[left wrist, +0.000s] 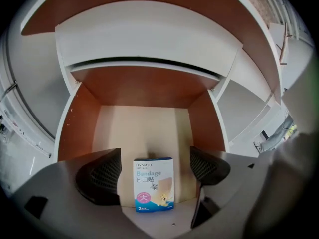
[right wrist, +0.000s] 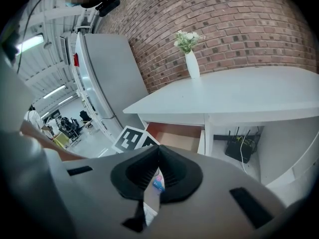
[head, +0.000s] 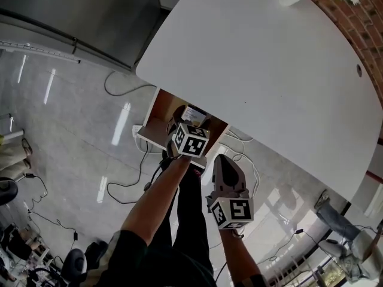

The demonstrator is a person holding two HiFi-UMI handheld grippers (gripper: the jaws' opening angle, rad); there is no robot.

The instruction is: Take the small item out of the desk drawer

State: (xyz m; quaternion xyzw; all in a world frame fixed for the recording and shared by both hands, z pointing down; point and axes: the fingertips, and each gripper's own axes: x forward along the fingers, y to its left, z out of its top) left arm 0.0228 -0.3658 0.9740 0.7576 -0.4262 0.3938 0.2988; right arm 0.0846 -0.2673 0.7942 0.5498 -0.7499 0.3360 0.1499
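Note:
A small blue and white bandage box (left wrist: 153, 184) stands upright at the front of the open desk drawer (left wrist: 139, 128). My left gripper (left wrist: 155, 169) is open, its two dark pads on either side of the box and apart from it. In the head view this gripper (head: 182, 124) reaches into the wood-lined drawer (head: 157, 115) under the white desk (head: 257, 70), and the box (head: 192, 113) shows just past it. My right gripper (head: 220, 159) hangs a little nearer to me, outside the drawer. In its own view the right gripper (right wrist: 158, 151) is shut with nothing in it.
A white vase with flowers (right wrist: 192, 63) stands at the desk's far end by the brick wall. A tall grey cabinet (right wrist: 109, 78) is left of the desk. A black router (right wrist: 240, 148) sits under the desk. Cables (head: 128, 181) trail over the floor.

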